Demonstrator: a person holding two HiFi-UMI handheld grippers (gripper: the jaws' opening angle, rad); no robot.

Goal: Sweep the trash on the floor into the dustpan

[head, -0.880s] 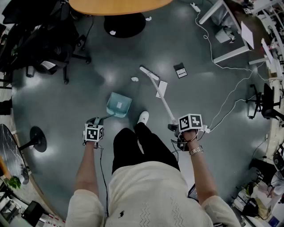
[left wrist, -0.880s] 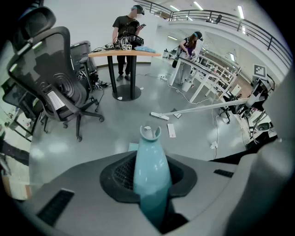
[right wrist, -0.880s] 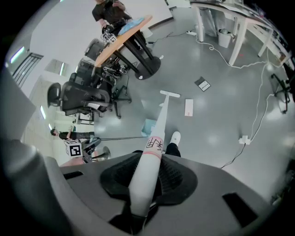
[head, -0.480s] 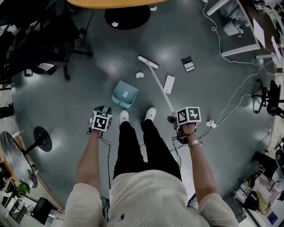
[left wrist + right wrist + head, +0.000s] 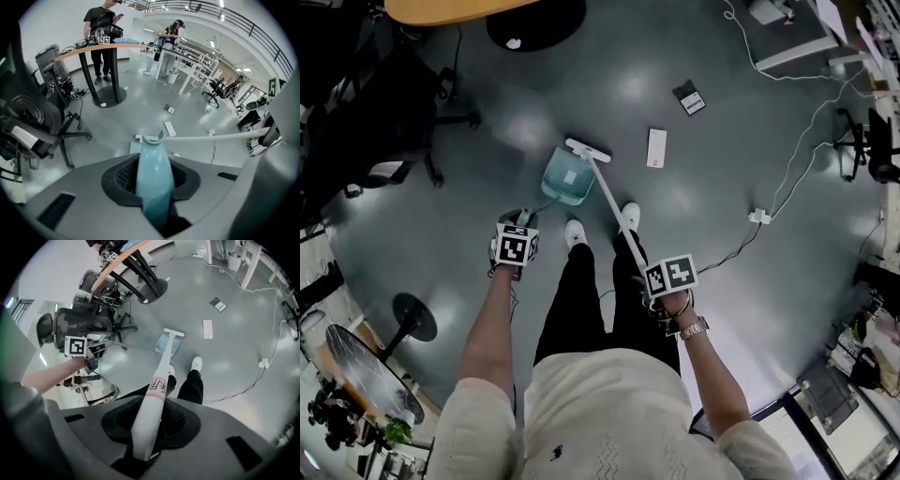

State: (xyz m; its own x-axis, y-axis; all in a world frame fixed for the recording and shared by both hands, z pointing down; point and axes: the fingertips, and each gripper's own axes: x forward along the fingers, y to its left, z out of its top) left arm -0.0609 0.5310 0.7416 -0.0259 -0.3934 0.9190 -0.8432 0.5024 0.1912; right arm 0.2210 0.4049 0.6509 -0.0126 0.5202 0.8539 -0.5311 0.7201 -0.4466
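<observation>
The teal dustpan (image 5: pixel 564 176) rests on the grey floor ahead of my feet, and its pale handle (image 5: pixel 153 180) is clamped in my left gripper (image 5: pixel 517 246), which is shut on it. My right gripper (image 5: pixel 666 277) is shut on the white broom handle (image 5: pixel 152 414). The broom head (image 5: pixel 587 151) lies across the dustpan's far right edge; the same broom head (image 5: pixel 174 333) shows at the dustpan mouth (image 5: pixel 168 344) in the right gripper view. A white scrap (image 5: pixel 514 43) lies by the round table base. I cannot see any trash inside the pan.
A white flat box (image 5: pixel 656 147) and a black card (image 5: pixel 686 97) lie on the floor to the right. A cable with a power strip (image 5: pixel 758 217) runs right. Office chairs (image 5: pixel 366 122) stand left, a round table base (image 5: pixel 536 22) at the top. Two people stand at far tables (image 5: pixel 104 33).
The broom head has swung left and toward me onto the dustpan edge. The white scrap seen beside it earlier is gone from view. Both grippers shifted slightly left with the view.
</observation>
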